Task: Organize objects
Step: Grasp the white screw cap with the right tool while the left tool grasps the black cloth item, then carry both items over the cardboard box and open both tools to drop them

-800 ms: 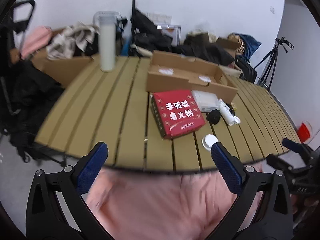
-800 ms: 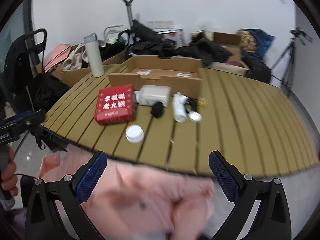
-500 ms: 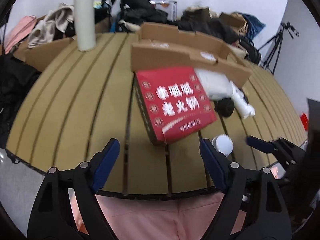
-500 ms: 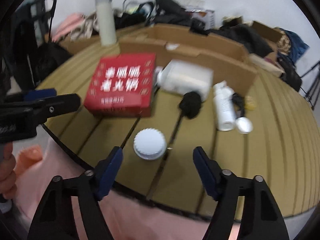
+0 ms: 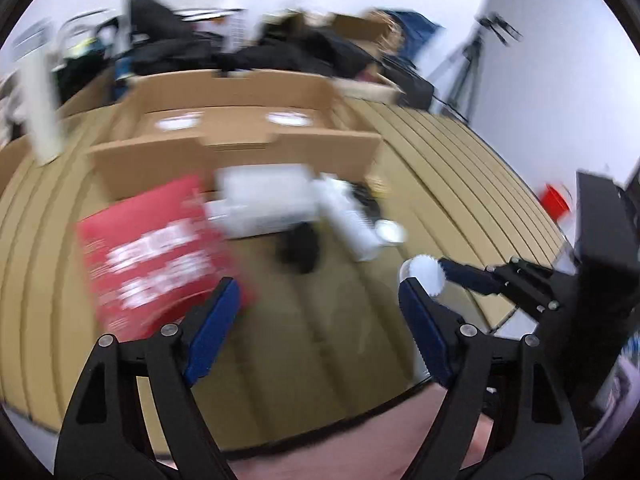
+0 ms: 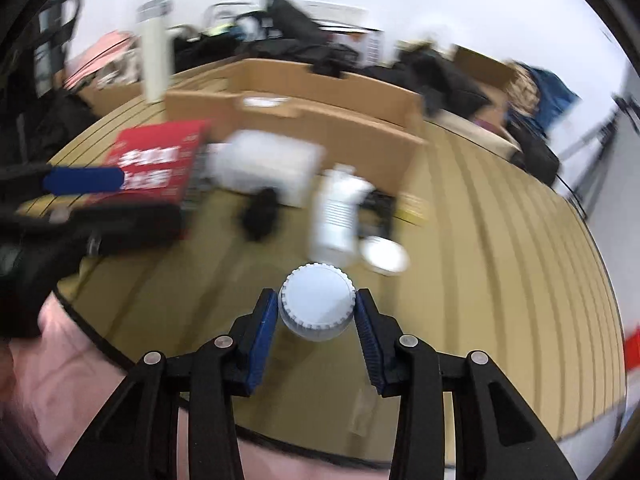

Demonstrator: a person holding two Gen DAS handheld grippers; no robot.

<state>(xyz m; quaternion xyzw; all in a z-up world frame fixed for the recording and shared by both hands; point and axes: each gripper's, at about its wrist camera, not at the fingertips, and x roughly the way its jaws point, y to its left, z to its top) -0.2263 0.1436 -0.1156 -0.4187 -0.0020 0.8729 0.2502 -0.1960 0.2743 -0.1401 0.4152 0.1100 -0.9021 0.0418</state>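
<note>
I'm seeing a red box [image 6: 156, 168], white bottle [image 6: 338, 212] and cardboard box [image 6: 304, 108] crowding the worktop [image 6: 500, 280] mid-frame. My right tool [image 6: 317, 312] is pinching the white ribbed cap [image 6: 317, 306] at lower centre; my left tool [image 5: 320, 312] is hanging spread wide.

Cap [image 6: 317, 306] before bottle [image 6: 336, 216].

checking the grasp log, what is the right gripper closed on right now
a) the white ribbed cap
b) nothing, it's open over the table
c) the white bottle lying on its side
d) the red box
a: in the right wrist view the right gripper has both blue pads against the sides of the white ribbed cap; the red box and the white bottle lie farther back on the table.
</note>
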